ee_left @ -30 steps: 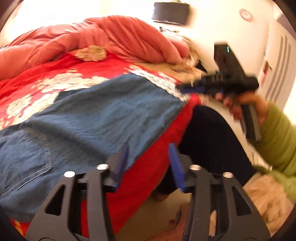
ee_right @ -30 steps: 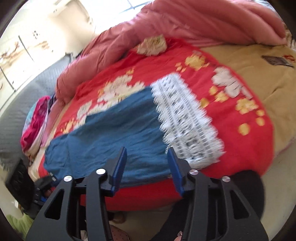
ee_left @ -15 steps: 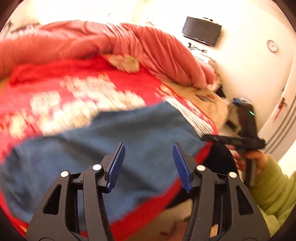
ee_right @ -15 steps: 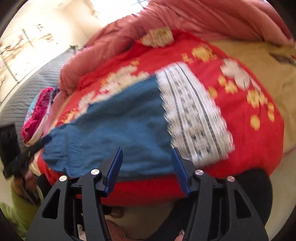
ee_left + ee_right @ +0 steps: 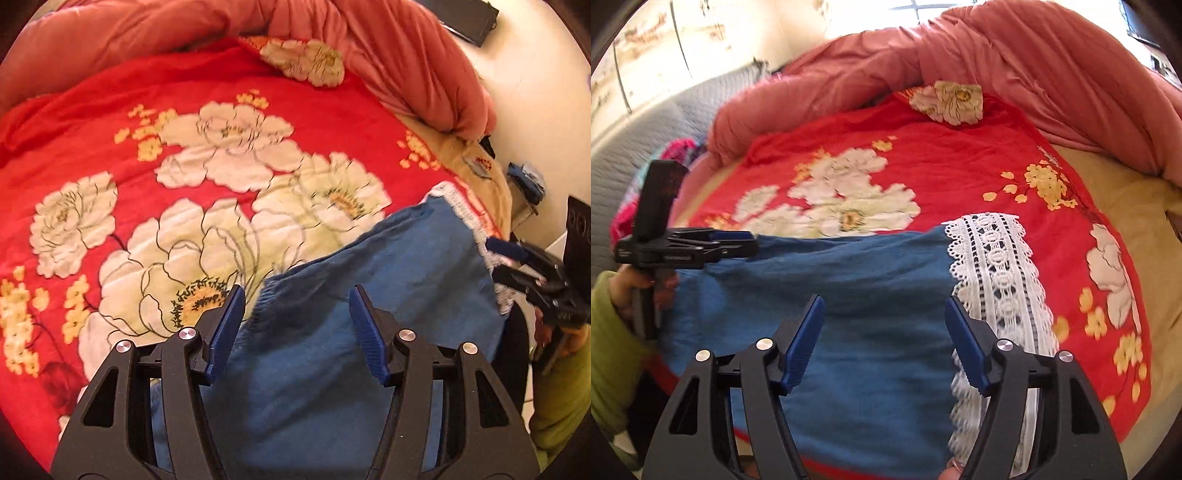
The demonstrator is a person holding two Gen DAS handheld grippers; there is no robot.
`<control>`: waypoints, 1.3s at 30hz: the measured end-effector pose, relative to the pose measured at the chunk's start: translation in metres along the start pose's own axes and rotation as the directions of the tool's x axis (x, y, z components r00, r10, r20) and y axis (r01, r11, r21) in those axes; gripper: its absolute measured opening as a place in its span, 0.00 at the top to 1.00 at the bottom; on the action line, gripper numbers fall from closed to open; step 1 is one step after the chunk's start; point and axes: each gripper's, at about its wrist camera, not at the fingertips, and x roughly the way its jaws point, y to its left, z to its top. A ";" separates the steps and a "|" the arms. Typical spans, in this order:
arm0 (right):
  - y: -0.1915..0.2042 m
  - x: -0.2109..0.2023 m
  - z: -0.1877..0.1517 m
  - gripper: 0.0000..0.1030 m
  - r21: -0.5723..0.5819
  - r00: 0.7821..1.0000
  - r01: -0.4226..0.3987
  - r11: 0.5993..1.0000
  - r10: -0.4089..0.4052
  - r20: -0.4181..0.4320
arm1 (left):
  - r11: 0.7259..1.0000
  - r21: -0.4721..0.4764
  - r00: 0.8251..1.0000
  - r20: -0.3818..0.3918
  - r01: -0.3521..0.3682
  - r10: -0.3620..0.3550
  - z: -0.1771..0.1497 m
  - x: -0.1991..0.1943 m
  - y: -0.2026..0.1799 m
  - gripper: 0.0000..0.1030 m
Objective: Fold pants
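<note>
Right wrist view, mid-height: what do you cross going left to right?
Green sleeve → left tool → blue pants → white lace hem → red floral sheet → tan mattress.

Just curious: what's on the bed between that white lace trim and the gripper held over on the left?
In the right wrist view, only the blue pants stretch from the lace trim to the left gripper; nothing else lies on them there.
</note>
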 end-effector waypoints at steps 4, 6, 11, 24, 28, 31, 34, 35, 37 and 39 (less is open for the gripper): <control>-0.010 0.024 -0.010 0.36 0.042 0.997 0.036 0.998 -0.033 -0.063 | 1.000 0.007 0.999 -0.040 0.006 -0.005 -0.003 0.015 0.002 0.56; -0.011 0.025 -0.016 0.36 0.042 0.998 0.038 0.998 -0.036 -0.042 | 0.998 0.055 0.998 -0.053 0.040 -0.037 -0.002 0.019 -0.005 0.77; -0.012 0.022 -0.022 0.36 0.043 0.999 0.023 0.999 -0.022 -0.027 | 0.999 0.032 1.000 -0.023 -0.013 0.014 0.006 0.017 -0.008 0.92; -0.049 -0.006 0.023 0.36 0.114 0.997 0.030 0.993 -0.037 0.063 | 0.998 -0.050 0.999 0.005 -0.047 0.047 0.011 0.017 0.011 0.89; -0.090 0.017 0.047 0.43 0.153 1.000 0.027 0.988 -0.025 -0.014 | 0.997 -0.046 0.999 -0.010 -0.054 0.054 0.010 0.021 0.011 0.88; -0.107 0.042 0.054 0.51 0.173 0.996 -0.030 0.984 0.045 -0.082 | 0.998 -0.042 0.998 -0.012 -0.056 0.056 0.010 0.022 0.011 0.88; -0.111 0.064 0.053 0.51 0.172 0.988 -0.051 0.984 0.074 -0.135 | 0.997 -0.034 0.998 -0.013 -0.063 0.062 0.010 0.022 0.008 0.88; -0.111 0.068 0.052 0.51 0.170 0.987 -0.055 0.984 0.079 -0.139 | 0.997 -0.032 0.998 -0.014 -0.064 0.063 0.010 0.022 0.008 0.88; -0.113 0.075 0.049 0.52 0.173 0.984 -0.077 0.982 0.102 -0.144 | 0.997 -0.029 0.998 -0.014 -0.066 0.066 0.010 0.024 0.007 0.88; -0.112 0.072 0.047 0.66 0.177 0.983 -0.106 0.978 0.130 -0.131 | 0.997 -0.027 0.998 -0.014 -0.069 0.069 0.010 0.024 0.006 0.88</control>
